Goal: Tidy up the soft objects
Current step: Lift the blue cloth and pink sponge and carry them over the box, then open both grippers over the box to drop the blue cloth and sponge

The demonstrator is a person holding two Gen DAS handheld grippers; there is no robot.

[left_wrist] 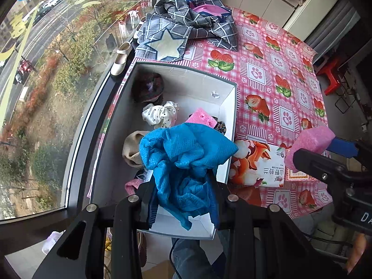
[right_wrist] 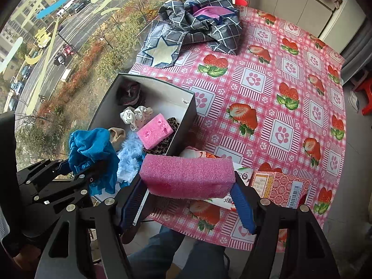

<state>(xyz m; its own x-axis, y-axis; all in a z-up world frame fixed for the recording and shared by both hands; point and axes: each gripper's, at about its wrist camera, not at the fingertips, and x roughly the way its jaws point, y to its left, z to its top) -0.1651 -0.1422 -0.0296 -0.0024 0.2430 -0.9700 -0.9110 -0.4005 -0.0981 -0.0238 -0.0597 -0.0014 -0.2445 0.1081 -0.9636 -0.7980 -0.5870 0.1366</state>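
Left claw [left_wrist: 183, 200] clenched on one crumpled blue cloth [left_wrist: 186, 155], above the white box [left_wrist: 229, 125]. Right claw [right_wrist: 189, 200] grasping one pink sponge [right_wrist: 188, 176] above the counter [right_wrist: 267, 79] edge. Box holds a second pink sponge [right_wrist: 154, 133], one polka-dot scrunchie [right_wrist: 136, 116], one beige item, one fluffy blue piece; others half hidden. Two packets beside the box, partly covered.

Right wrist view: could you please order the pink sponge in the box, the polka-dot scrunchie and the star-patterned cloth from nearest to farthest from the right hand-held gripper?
1. Pink sponge in the box, near end.
2. Polka-dot scrunchie, mid-box.
3. Star-patterned cloth, far table edge.
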